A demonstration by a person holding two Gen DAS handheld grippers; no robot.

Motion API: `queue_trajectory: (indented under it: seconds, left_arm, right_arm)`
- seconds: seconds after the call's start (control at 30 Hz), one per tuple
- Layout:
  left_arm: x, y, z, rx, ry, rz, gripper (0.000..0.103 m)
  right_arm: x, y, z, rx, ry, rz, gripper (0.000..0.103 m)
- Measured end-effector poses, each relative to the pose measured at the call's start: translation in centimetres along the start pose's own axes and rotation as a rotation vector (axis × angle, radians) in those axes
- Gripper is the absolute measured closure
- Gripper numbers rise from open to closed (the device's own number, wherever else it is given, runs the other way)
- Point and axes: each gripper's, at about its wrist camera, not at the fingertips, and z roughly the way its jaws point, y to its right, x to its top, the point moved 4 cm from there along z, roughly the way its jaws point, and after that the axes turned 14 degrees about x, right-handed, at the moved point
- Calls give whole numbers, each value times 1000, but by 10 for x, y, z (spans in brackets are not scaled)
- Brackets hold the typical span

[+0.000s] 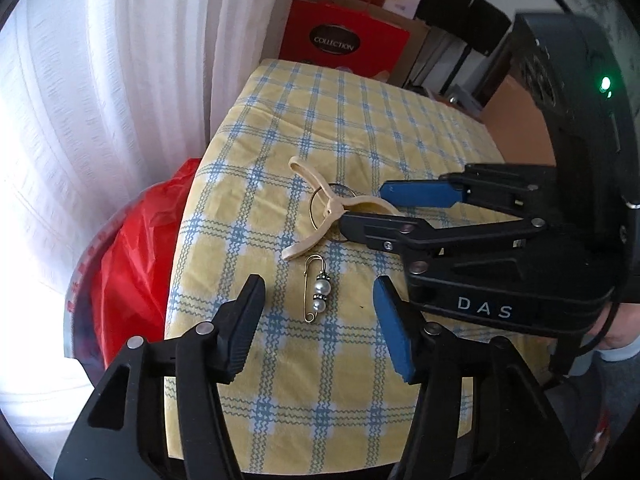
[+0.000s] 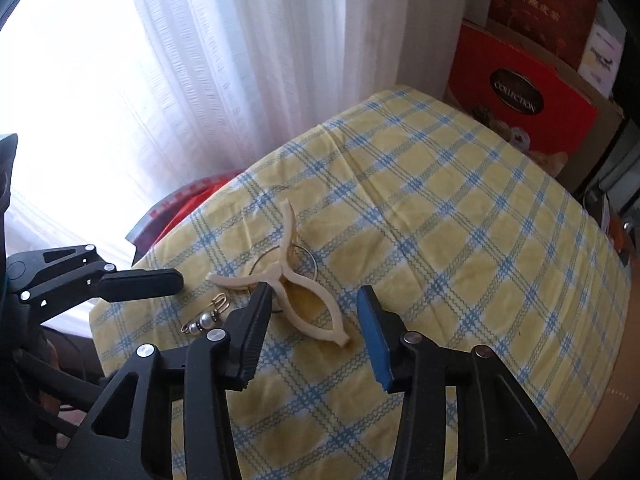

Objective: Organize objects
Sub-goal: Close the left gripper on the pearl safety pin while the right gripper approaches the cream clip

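Note:
A gold safety pin with two pearls point(image 1: 318, 296) lies on the yellow and blue checked cloth point(image 1: 360, 120). My left gripper point(image 1: 316, 294) stands open over it, a finger on each side and neither touching. Just beyond lies a cream hair clip point(image 1: 320, 210) on a thin metal ring point(image 1: 314, 200). My right gripper point(image 1: 362, 208) comes in from the right with the clip's looped end between its jaws. In the right wrist view that gripper point(image 2: 314, 296) is open around the clip point(image 2: 298, 284); the blue pad point(image 2: 372, 336) stands off it. The pin point(image 2: 204, 320) lies left, under one left finger point(image 2: 140, 282).
A white curtain point(image 1: 100, 100) hangs along the table's left edge, and a red plastic bag point(image 1: 132, 264) sits in a tub below that edge. A red box marked COLLECTION point(image 1: 340, 40) and cardboard boxes point(image 1: 520, 120) stand past the far end. A person's sleeve point(image 1: 620, 348) shows at right.

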Motion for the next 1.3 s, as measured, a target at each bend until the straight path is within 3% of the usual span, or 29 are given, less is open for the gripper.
queue_trajectory:
  seconds: [0.07, 0.17, 0.57, 0.73, 0.9, 1.0, 1.13, 1.3]
  left_arm:
    - [-1, 3, 0, 18, 2, 22, 52]
    - [0, 4, 1, 26, 4, 37, 64]
    - [-3, 6, -1, 13, 13, 66, 68]
    - [-4, 0, -1, 10, 5, 46, 91]
    - [-4, -8, -1, 3, 2, 3, 92]
    - [-3, -11, -6, 5, 25, -13, 103]
    - [0, -13, -12, -4, 41, -17, 103]
    - [-1, -12, -11, 5, 33, -9, 103]
  right_arm:
    - [-1, -4, 1, -6, -1, -17, 67]
    - [-2, -7, 0, -10, -13, -42, 68]
    - [-2, -8, -1, 12, -35, -44, 64]
    - [-2, -13, -1, -19, -40, -69, 68]
    - [-4, -6, -5, -15, -28, -13, 72]
    - [-7, 2, -11, 14, -10, 61, 72]
    - [-9, 9, -22, 59, 31, 121, 72]
    - [-16, 18, -26, 19, 4, 186, 72]
